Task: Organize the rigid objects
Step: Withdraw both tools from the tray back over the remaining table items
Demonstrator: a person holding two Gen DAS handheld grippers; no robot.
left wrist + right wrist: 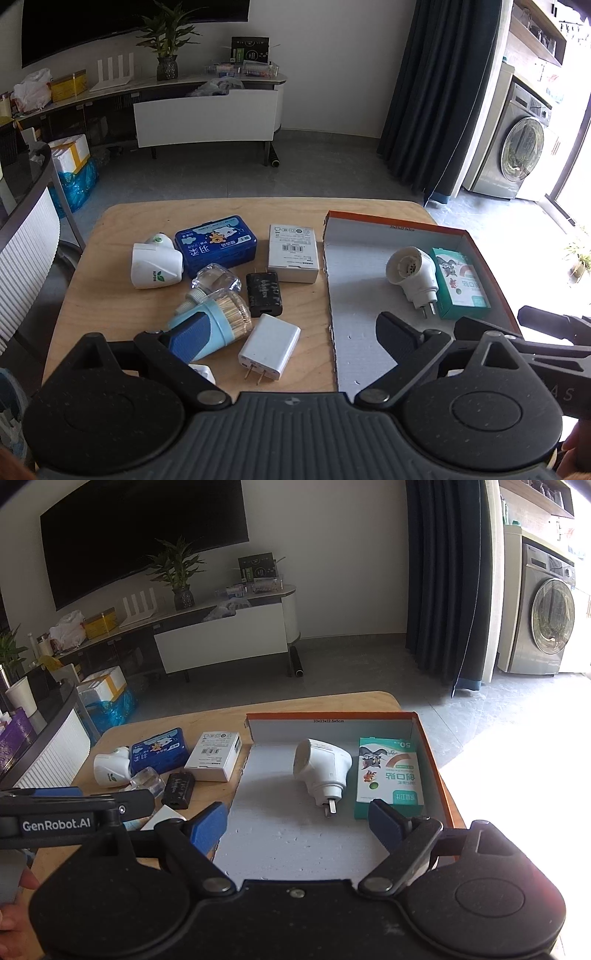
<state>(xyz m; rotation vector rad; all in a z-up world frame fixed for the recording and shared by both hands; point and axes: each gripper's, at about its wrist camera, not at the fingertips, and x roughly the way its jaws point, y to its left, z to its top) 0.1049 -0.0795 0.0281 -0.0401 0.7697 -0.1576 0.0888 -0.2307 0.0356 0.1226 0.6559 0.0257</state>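
An orange-rimmed box [391, 220] [428, 746] holds a white plug-in device [413, 273] [323, 766] and a green plaster box [461, 284] [389, 775]. Left of it on the wooden table lie a white charger [269, 347], a black adapter [264, 293], a toothpick jar [218, 321], a clear bottle [214, 280], a blue tin [216, 245], a white box [293, 253] and a second white plug-in device [155, 266]. My left gripper [291, 339] is open and empty above the white charger. My right gripper [297, 821] is open and empty over the box's near part.
The wooden table [122, 295] has its far edge toward a TV cabinet [207, 114]. A chair [26, 258] stands at the left. A washing machine [517, 147] and dark curtain [439, 92] are at the right.
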